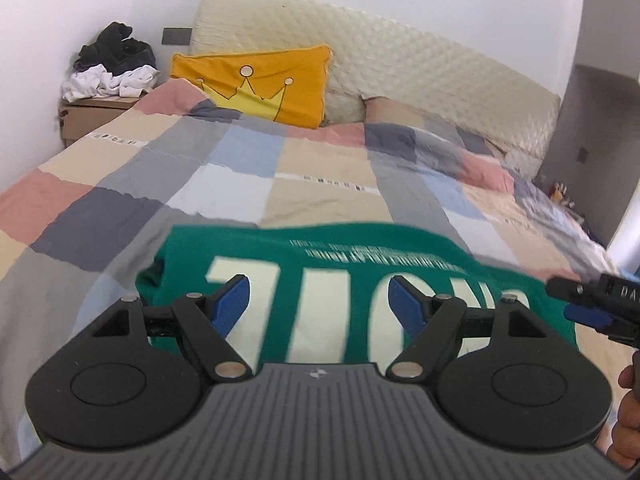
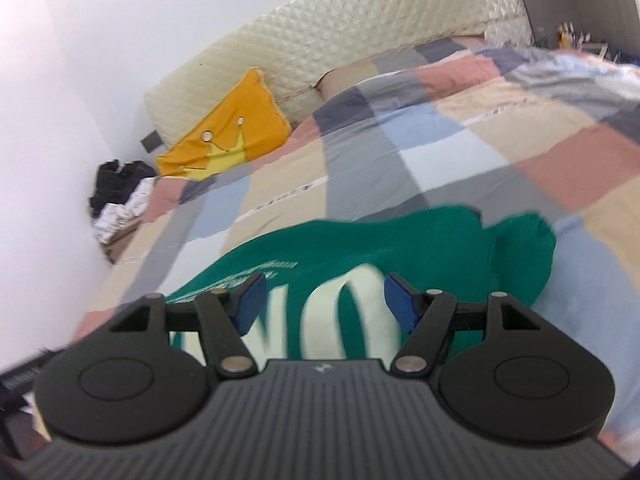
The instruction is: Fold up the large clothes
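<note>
Claws (image 1: 320,300) gape empty above green shirt (image 1: 360,256).

Bright, even light; blurred fisheye edges

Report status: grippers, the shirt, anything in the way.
Left gripper open, empty. Right gripper open, empty. Green shirt folded on quilt. Nothing in the way.
</note>
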Tool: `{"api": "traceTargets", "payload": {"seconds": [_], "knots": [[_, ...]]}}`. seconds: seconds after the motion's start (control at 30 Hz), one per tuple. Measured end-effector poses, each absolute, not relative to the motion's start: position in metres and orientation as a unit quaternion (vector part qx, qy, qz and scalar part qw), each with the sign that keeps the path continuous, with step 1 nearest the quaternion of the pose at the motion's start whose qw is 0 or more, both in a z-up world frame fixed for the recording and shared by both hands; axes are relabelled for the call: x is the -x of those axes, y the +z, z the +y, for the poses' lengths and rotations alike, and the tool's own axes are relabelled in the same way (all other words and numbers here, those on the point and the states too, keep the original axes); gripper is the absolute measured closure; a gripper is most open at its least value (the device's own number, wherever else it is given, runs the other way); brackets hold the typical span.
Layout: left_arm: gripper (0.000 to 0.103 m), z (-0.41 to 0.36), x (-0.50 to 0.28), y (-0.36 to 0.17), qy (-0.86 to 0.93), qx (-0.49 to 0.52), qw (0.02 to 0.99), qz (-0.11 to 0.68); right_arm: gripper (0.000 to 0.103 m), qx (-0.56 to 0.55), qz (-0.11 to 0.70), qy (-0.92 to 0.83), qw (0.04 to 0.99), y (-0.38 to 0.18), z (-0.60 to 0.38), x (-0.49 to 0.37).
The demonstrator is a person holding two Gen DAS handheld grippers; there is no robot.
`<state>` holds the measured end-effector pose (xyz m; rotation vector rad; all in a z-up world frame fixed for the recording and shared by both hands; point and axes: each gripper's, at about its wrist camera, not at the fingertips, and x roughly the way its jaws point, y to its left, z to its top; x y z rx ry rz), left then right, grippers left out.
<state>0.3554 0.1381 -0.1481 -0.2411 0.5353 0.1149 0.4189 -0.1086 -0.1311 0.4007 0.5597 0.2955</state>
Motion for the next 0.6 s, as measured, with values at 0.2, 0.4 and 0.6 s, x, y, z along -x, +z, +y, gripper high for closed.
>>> {"api": "traceTargets", "payload": {"seconds": [0.2,0.4,0.6], "knots": [[0.022,0.112,-0.334,-0.160,0.039,0.140,0.949,0.280,0.035,-0.224,0.296,0.152,0.916,-0.142,-0.106,-0.399],[0.018,0.096,-0.334,-0.177,0.025,0.151,0.938,0.310,0.033,-0.275,0.339,0.159,0.886,-0.160,-0.108,-0.404],[0.010,0.107,-0.344,-0.190,0.028,0.191,0.922,0.335,0.030,-0.333,0.358,0.155,0.859,-0.174,-0.116,-0.409]]}}
